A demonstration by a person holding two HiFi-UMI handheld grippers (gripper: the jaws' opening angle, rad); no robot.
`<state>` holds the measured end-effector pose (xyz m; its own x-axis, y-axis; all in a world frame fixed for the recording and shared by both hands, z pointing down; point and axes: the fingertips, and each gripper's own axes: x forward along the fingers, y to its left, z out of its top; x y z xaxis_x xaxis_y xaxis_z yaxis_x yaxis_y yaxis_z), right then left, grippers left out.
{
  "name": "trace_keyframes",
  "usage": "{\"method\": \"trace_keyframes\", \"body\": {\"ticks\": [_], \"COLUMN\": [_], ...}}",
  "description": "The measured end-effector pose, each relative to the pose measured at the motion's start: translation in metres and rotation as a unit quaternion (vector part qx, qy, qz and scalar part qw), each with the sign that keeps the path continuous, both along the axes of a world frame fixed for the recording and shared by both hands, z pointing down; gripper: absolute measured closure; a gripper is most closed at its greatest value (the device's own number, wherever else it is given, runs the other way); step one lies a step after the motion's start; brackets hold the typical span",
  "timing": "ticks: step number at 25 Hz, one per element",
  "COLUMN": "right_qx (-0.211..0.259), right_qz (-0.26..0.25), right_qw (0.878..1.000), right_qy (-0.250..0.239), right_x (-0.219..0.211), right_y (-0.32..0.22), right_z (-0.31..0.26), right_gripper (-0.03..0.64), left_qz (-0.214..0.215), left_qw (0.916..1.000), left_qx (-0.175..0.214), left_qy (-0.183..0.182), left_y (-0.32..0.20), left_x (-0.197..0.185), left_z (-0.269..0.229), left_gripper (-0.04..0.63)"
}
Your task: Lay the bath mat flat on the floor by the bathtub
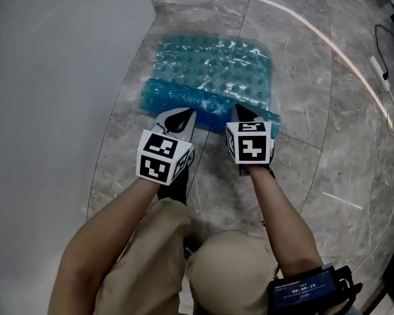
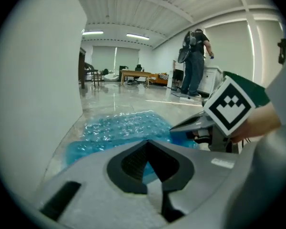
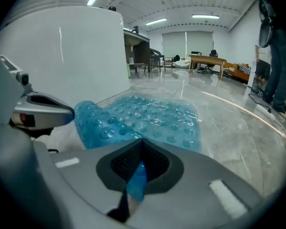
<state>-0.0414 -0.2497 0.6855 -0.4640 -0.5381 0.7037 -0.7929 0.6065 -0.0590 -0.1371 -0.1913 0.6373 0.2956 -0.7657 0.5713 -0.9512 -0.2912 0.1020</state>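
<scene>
Blue mat half-spread beside the tub, both grippers on its near edge.
The glossy grey marble-tile floor (image 1: 315, 149) runs along the tall white bathtub wall (image 1: 52, 77). Just beside that wall lies the translucent blue bubbled plastic bath mat (image 1: 217, 61), its far part flat and its near edge curled over. The left gripper (image 1: 184, 115) and the right gripper (image 1: 240, 111) are each clamped on that curled edge.

The person wore beige trousers (image 1: 233, 274) and, on the right forearm, a dark wrist device (image 1: 307, 287) with a blue-lit screen. The left gripper (image 1: 182, 115) and right gripper (image 1: 240, 110) had grey bodies with black ribbed pads. Each carried a white cube (image 1: 164, 155) printed with black square markers.
</scene>
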Motion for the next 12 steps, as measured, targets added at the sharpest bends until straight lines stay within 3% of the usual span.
{"method": "trace_keyframes", "body": {"ticks": [2,3,7,12], "right_qx": [0.009,0.013,0.023,0.001], "right_qz": [-0.008,-0.009,-0.018,-0.042], "right_qw": [1.0,1.0,1.0,0.999], "right_qy": [-0.004,-0.002,0.007,0.01], "right_x": [0.0,0.002,0.002,-0.001], "right_y": [0.014,0.022,0.047,0.074], "right_z": [-0.005,-0.008,-0.017,-0.015], "right_gripper": [0.611,0.611,0.611,0.611], "left_qz": [0.011,0.009,-0.012,0.016], "left_qw": [0.9991,0.9991,0.9998,0.9998], "left_qx": [0.014,0.015,0.014,-0.007], "left_qy": [-0.038,-0.039,-0.011,0.005], "left_y": [0.021,0.031,0.046,0.032], "left_x": [-0.014,-0.022,-0.044,-0.022], "left_z": [-0.023,-0.034,-0.057,-0.028], "left_gripper": [0.588,0.588,0.589,0.588]}}
